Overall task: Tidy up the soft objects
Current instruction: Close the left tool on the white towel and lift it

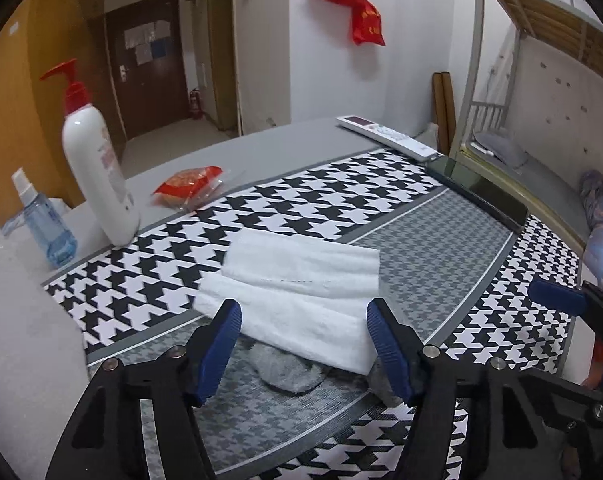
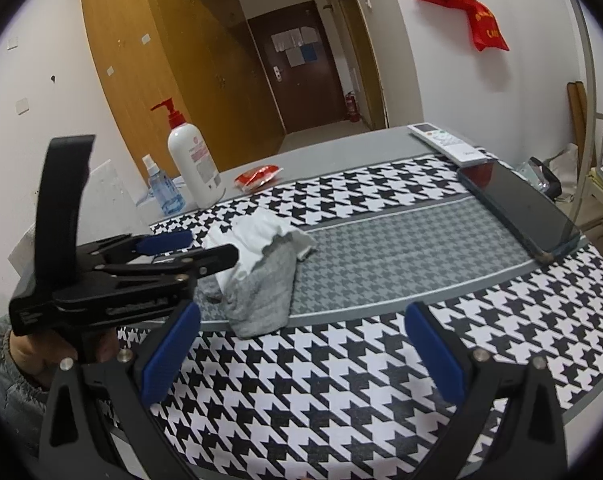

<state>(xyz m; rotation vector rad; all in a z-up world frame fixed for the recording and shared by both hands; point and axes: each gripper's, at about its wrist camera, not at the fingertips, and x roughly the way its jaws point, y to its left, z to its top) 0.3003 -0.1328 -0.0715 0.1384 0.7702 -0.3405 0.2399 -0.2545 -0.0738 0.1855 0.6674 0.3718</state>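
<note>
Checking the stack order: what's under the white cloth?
A grey cloth lies under the white cloth, sticking out at the near side. How far the grey one reaches beneath is hidden, as is anything else below.

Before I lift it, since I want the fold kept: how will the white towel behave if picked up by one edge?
The white towel would probably droop and unfold: it is soft cloth with loosely stacked layers. It looks light and unlikely to slip, given its fuzzy surface. It overlaps the grey sock, which might drag along.

Two cloths (image 1: 297, 292), two bottles (image 1: 97, 168)
</note>
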